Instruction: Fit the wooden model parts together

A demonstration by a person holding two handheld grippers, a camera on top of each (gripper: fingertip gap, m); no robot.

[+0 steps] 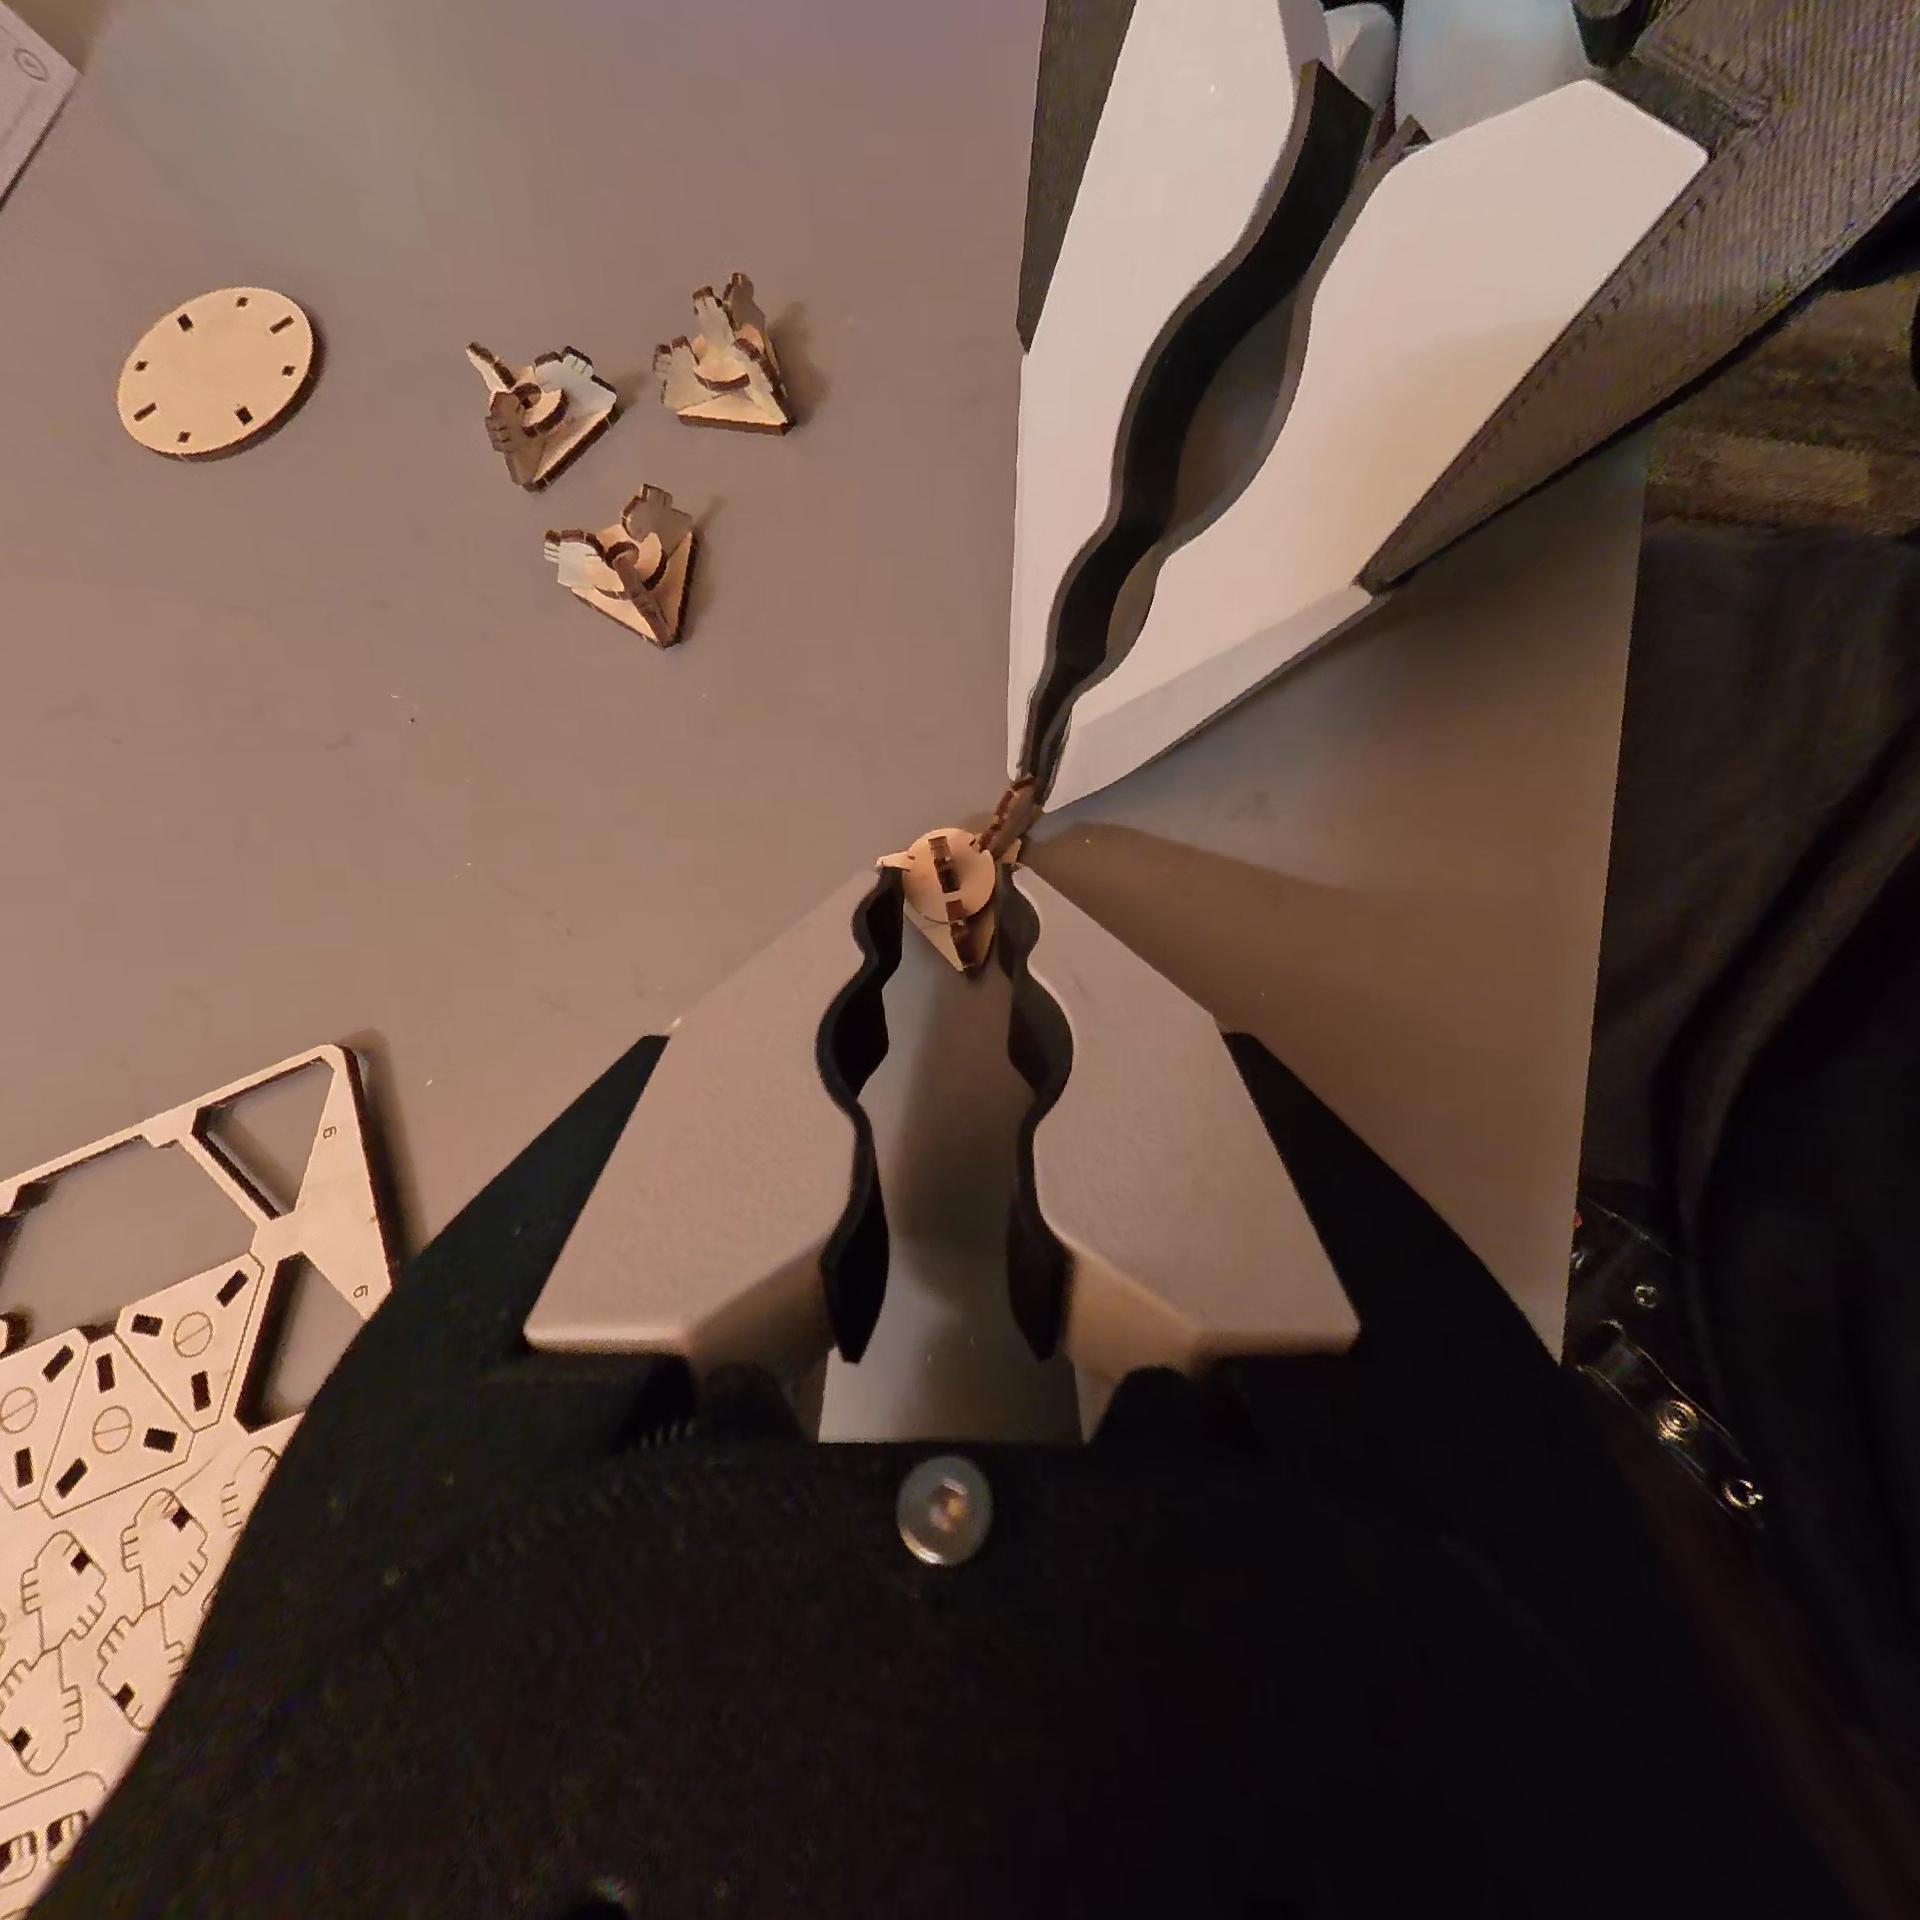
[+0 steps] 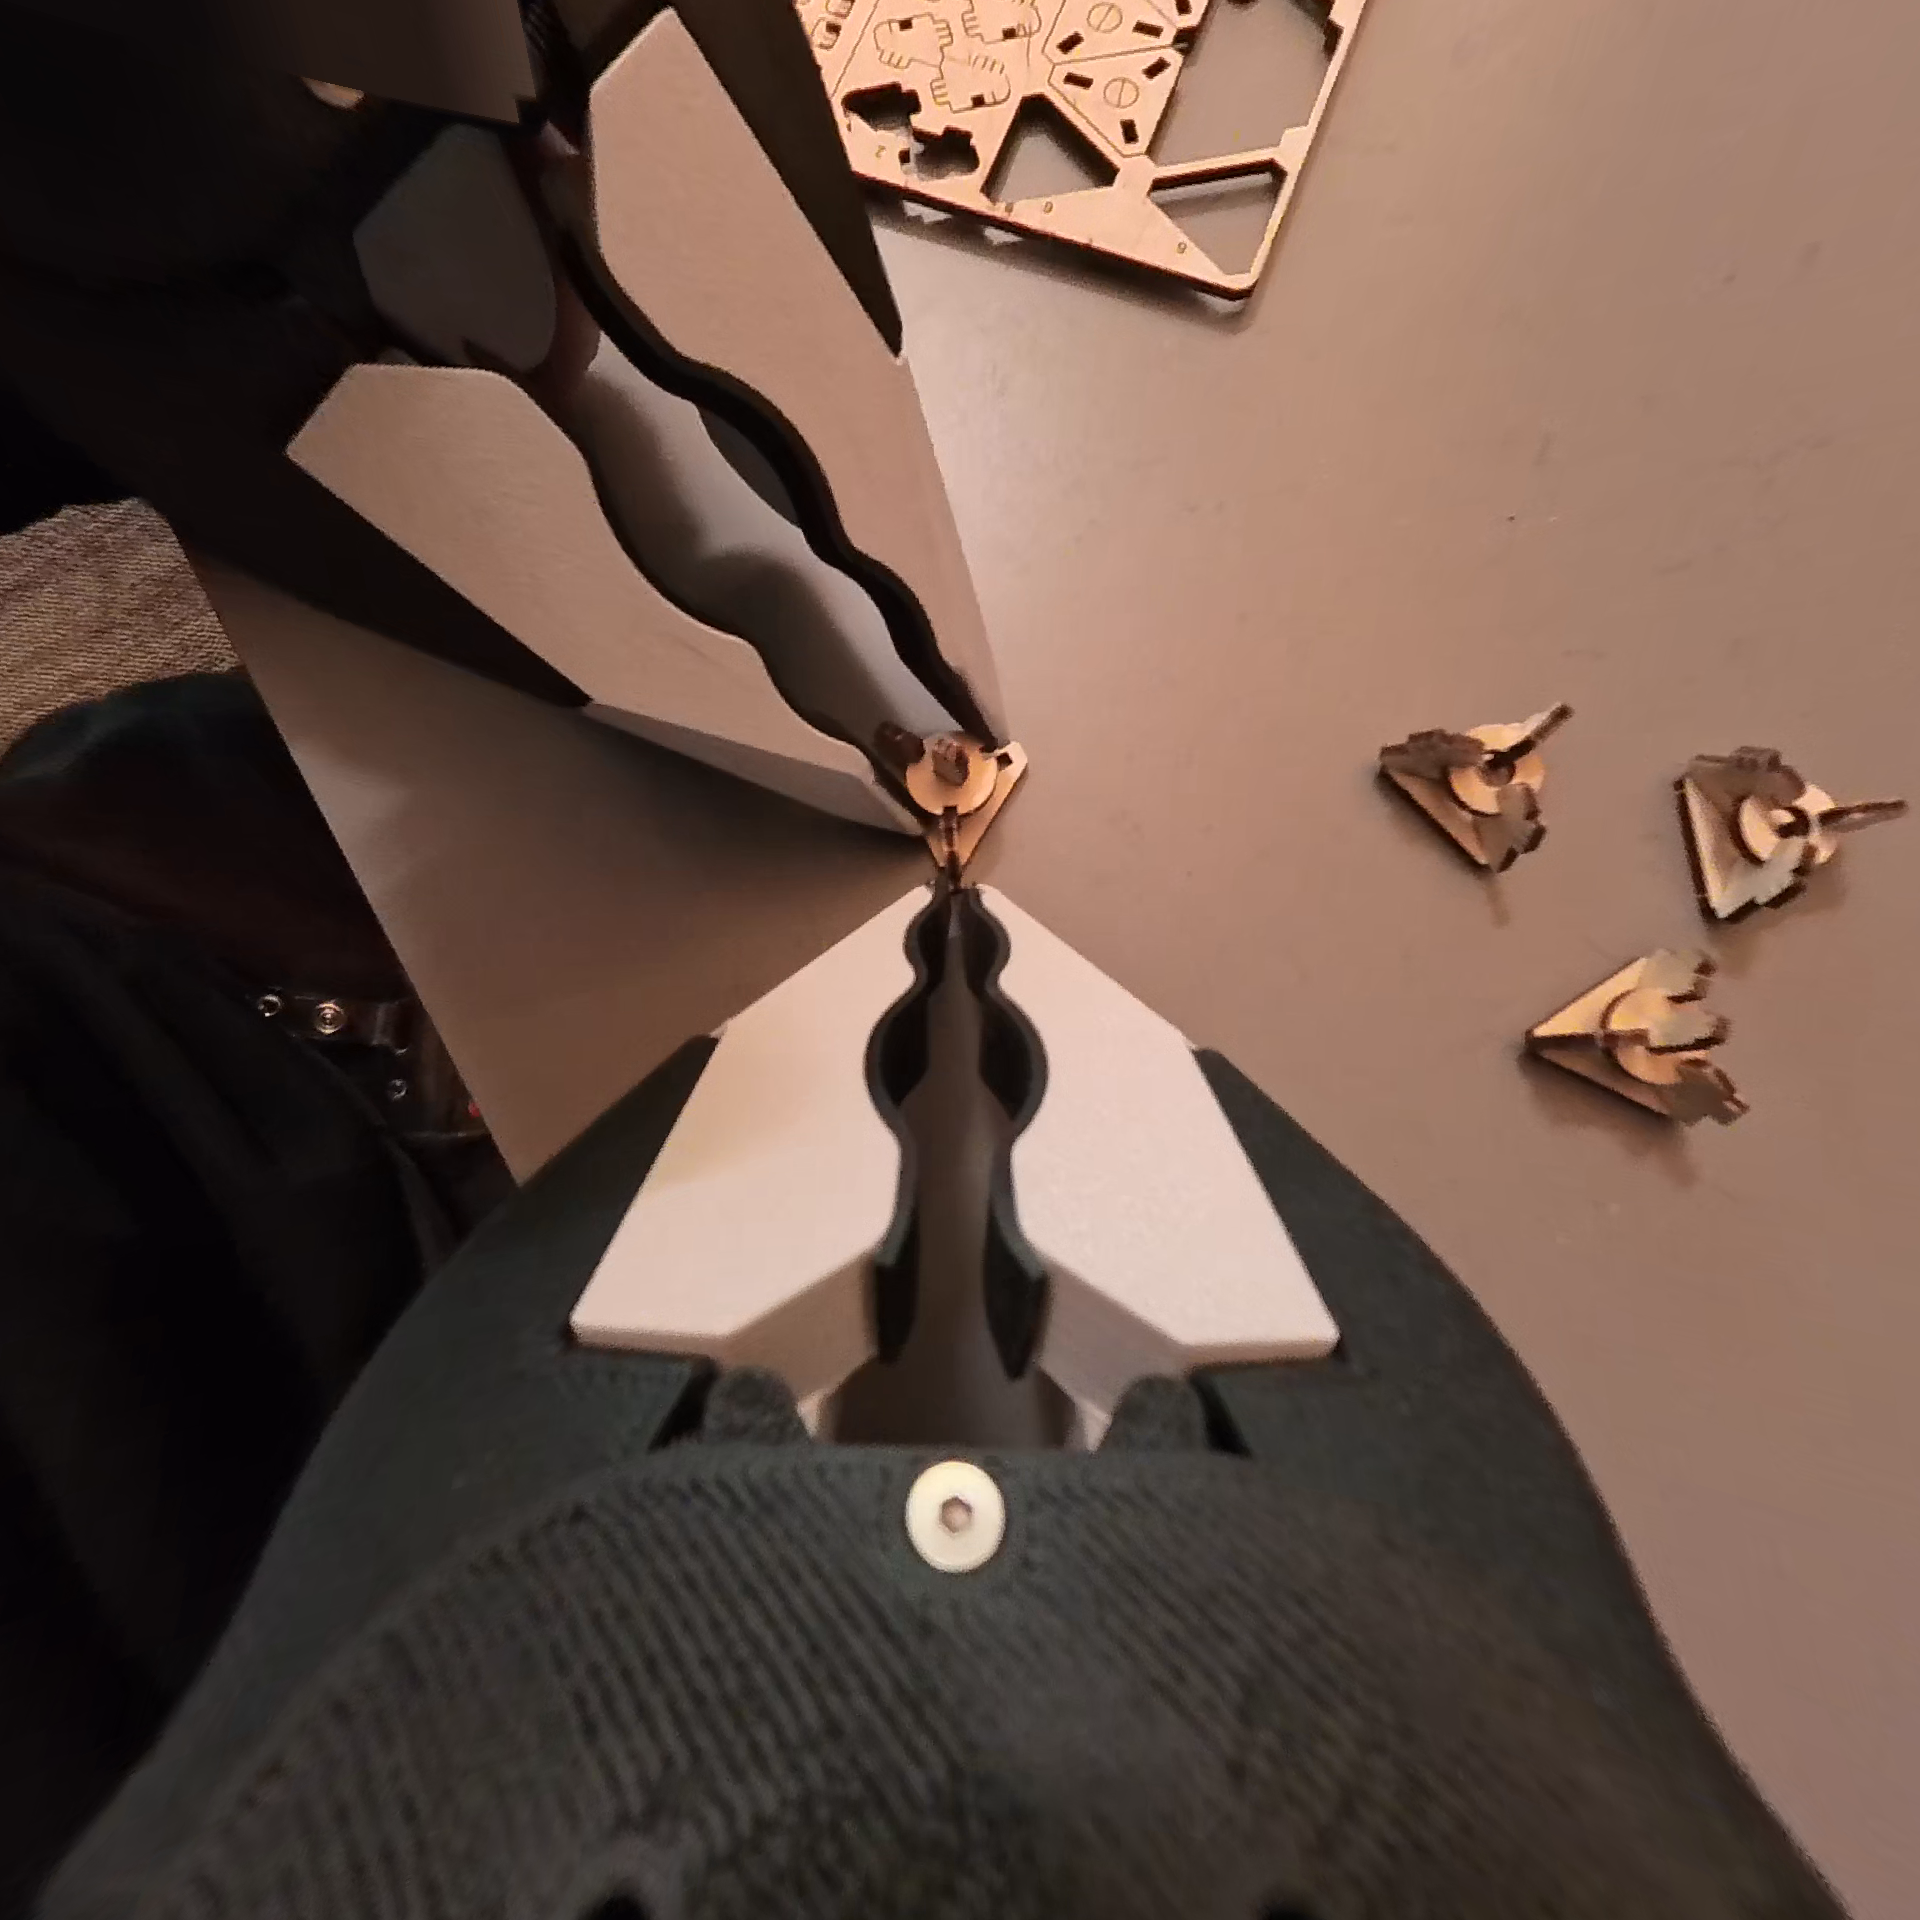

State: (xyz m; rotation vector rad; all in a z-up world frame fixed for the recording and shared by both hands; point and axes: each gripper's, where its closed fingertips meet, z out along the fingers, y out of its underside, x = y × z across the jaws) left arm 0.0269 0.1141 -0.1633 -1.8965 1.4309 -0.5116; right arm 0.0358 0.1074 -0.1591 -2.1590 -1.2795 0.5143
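A grey table (image 1: 436, 790), matte and lightly scuffed, filled most of both views; its near edge ran beside a person's dark clothing, mostly lost in shadow. A flat laser-cut wooden sheet (image 1: 156, 1351), pale plywood with dark burnt edges and triangular openings where parts had been removed, was cut off by the frame in the left wrist view and again at the top of the right wrist view.

The left gripper (image 1: 951, 914), with smooth pale fingers and wavy black pads, was clenched on a small wooden triangle assembly (image 1: 951, 894), a triangular plate with a round disc on its face, held above the table near its edge. The pads covered the sides of the plate, so only the disc and one corner showed clearly.

The right gripper (image 2: 948, 888) was pinched tight on a thin wooden tab (image 1: 1016, 810), dark-edged, whose far end met the disc; how deep it sat in the slot was too small to tell.

A round slotted wooden disc (image 1: 218, 371) lay flat, well apart. Near it sat three finished triangle pieces (image 1: 623, 416), each with notched tabs standing up from a central disc.
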